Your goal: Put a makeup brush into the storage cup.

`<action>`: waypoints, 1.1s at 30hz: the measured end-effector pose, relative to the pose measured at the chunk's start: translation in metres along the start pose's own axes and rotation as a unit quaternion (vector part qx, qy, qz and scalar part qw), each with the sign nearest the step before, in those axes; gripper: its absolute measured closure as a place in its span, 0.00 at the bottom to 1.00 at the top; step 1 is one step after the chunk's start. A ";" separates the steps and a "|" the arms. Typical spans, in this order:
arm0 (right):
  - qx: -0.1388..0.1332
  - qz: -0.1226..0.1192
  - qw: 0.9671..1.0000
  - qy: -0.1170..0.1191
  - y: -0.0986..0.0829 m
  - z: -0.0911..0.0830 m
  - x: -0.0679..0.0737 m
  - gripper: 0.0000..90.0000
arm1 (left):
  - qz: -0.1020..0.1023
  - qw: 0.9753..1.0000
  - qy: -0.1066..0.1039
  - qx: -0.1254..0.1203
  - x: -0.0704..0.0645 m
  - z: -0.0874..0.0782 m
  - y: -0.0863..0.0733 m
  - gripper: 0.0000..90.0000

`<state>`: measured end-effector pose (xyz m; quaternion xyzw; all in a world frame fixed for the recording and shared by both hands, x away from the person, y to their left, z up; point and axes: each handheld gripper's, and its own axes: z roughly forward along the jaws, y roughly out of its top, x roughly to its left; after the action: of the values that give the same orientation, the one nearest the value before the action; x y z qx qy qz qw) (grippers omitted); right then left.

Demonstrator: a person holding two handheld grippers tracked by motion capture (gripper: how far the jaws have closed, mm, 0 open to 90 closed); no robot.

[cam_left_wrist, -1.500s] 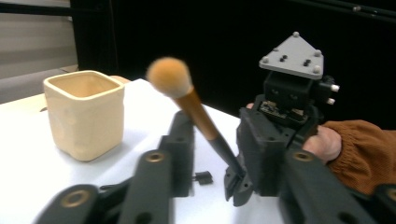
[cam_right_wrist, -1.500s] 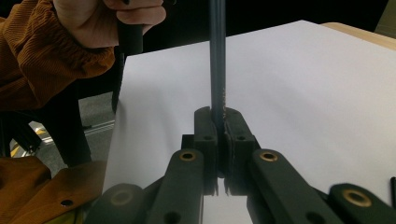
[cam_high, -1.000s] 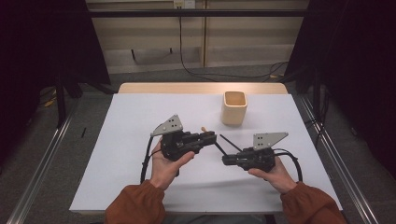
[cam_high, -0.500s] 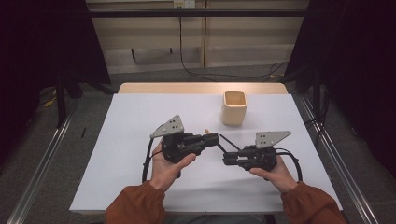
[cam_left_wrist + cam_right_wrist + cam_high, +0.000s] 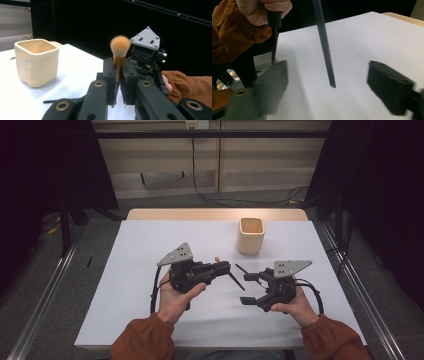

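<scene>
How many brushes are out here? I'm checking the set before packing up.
1. The brush is clamped upright in the left gripper, tan bristles up, its black handle hanging above the white table. The cup could hide more.

The high view looks forward and down over the whole white table (image 5: 150, 270). Each gripper view sits low, close behind its jaws; both share the makeup brush (image 5: 119, 53).

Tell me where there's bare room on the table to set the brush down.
The white table cover is bare along its whole left side, left of the left gripper, and across the far edge left of the cream cup. The middle is crowded: the makeup brush hangs between the left gripper and the open right gripper.
</scene>
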<state>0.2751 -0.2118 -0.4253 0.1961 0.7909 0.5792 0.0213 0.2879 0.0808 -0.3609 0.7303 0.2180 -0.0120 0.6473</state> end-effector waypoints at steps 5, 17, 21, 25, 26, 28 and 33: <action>0.003 0.011 1.000 -0.022 -0.003 0.002 -0.001 0.03 | 0.004 1.000 0.003 0.000 0.000 -0.003 0.001 0.93; -0.015 0.023 0.999 -0.043 -0.002 -0.007 -0.001 0.02 | 0.002 1.000 0.019 0.007 0.005 -0.022 0.004 0.93; -0.017 0.018 0.998 -0.051 -0.002 -0.009 0.003 0.02 | 0.001 1.000 0.028 0.006 0.008 -0.030 0.003 0.93; -0.023 0.017 0.998 -0.058 -0.001 -0.011 0.004 0.02 | 0.002 0.999 0.034 0.015 0.011 -0.036 0.002 0.93; -0.024 0.018 0.998 -0.059 -0.001 -0.011 0.004 0.03 | 0.002 0.999 0.034 0.017 0.011 -0.037 0.001 0.93; -0.025 0.018 0.998 -0.058 -0.001 -0.011 0.004 0.03 | 0.003 0.999 0.031 0.026 0.012 -0.037 0.001 0.93; -0.012 0.020 0.998 -0.058 -0.001 -0.009 0.003 0.05 | 0.003 0.999 0.027 0.038 0.012 -0.034 0.004 0.93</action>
<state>0.2696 -0.2190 -0.4227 0.2446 0.7773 0.5768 0.0579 0.2914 0.1165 -0.3555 0.7551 0.2323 0.0015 0.6130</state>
